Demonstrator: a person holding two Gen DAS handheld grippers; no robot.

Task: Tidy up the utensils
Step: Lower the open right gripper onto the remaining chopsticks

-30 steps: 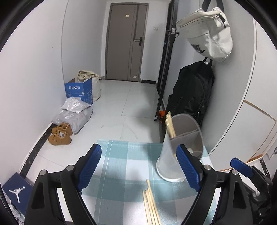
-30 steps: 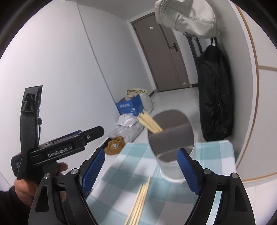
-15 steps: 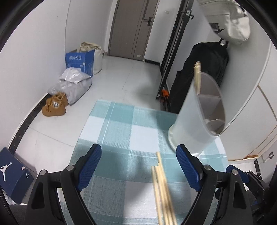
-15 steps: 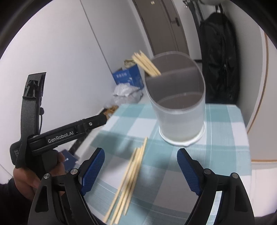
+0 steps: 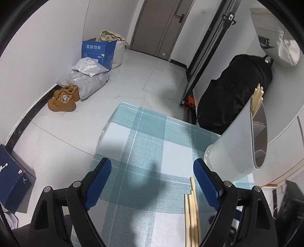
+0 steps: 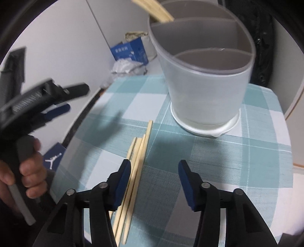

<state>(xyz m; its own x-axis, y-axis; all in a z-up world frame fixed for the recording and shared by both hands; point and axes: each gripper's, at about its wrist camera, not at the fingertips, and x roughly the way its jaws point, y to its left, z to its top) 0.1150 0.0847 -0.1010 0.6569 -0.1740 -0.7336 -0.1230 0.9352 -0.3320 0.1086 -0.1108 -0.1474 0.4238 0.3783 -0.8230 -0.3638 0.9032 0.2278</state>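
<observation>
Several wooden chopsticks point(image 6: 135, 163) lie loose on the teal checked tablecloth point(image 6: 218, 152); they also show in the left wrist view point(image 5: 191, 210). A frosted divided utensil holder point(image 6: 203, 76) stands behind them, with a few chopsticks point(image 6: 153, 8) in its far compartment; the holder shows at the right of the left wrist view point(image 5: 237, 144). My right gripper point(image 6: 154, 171) is open and empty, low over the cloth, its left finger beside the loose chopsticks. My left gripper point(image 5: 152, 174) is open and empty above the cloth, left of the holder.
The table edge drops to a white tiled floor. On the floor are a blue box point(image 5: 98, 51), grey bags point(image 5: 85, 76) and brown shoes point(image 5: 62, 98). A black backpack point(image 5: 231, 98) hangs at the wall behind the holder.
Both grippers have tilted down and moved closer over the table. The right gripper has dropped toward the loose chopsticks and its jaws have narrowed somewhat. The left gripper has shifted left.
</observation>
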